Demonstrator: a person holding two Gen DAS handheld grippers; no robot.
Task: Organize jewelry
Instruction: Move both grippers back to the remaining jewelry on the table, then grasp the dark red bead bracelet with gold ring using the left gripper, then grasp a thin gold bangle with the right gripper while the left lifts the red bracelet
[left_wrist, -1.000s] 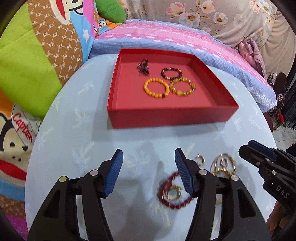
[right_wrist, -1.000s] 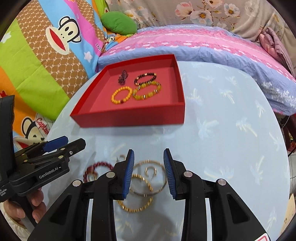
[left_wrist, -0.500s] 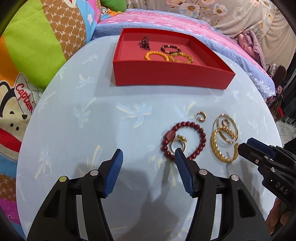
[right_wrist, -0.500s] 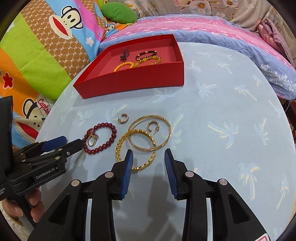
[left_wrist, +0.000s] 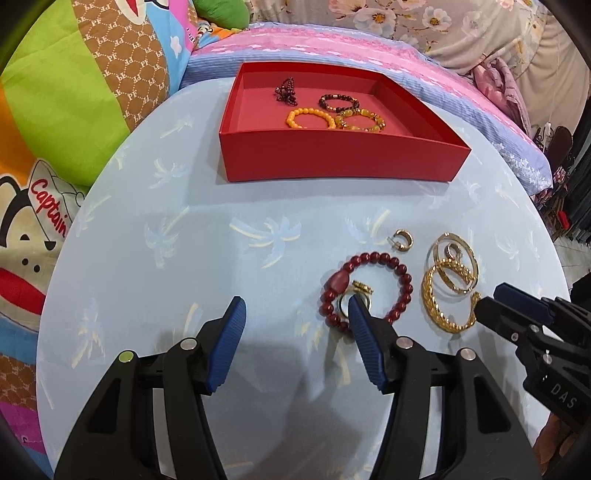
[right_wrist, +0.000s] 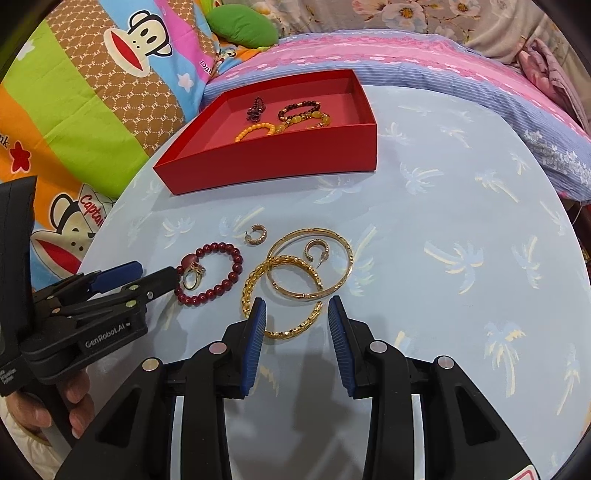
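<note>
On blue round table (right_wrist: 443, 206), far side: red tray (left_wrist: 340, 162) already holding four pieces — dark cluster (left_wrist: 285, 90), dark bead bracelet (left_wrist: 338, 102), orange bracelet (left_wrist: 310, 118), amber bracelet (left_wrist: 362, 122). Nearer, loose on cloth and not yet sorted: red bead bracelet (right_wrist: 210, 273) with ring (right_wrist: 192, 277) lying inside its loop, small hoop earring (right_wrist: 256, 234) just beyond, second earring (right_wrist: 316, 249) inside plain gold bangle (right_wrist: 310, 262), twisted gold bangle (right_wrist: 280, 295) overlapping it. Roughly four stowed, six left, judging by count. Left gripper (left_wrist: 295, 325) spread wide, empty, right finger tip over ring and red bracelet, seemingly not yet around either. Right gripper (right_wrist: 297, 325) parted, empty, fingers flanking near arc of twisted bangle, low over cloth; contact uncertain. Likely next: pinch bangle or bracelet, carry to tray. Overlapped bangles and nested earring may drag along together.
</note>
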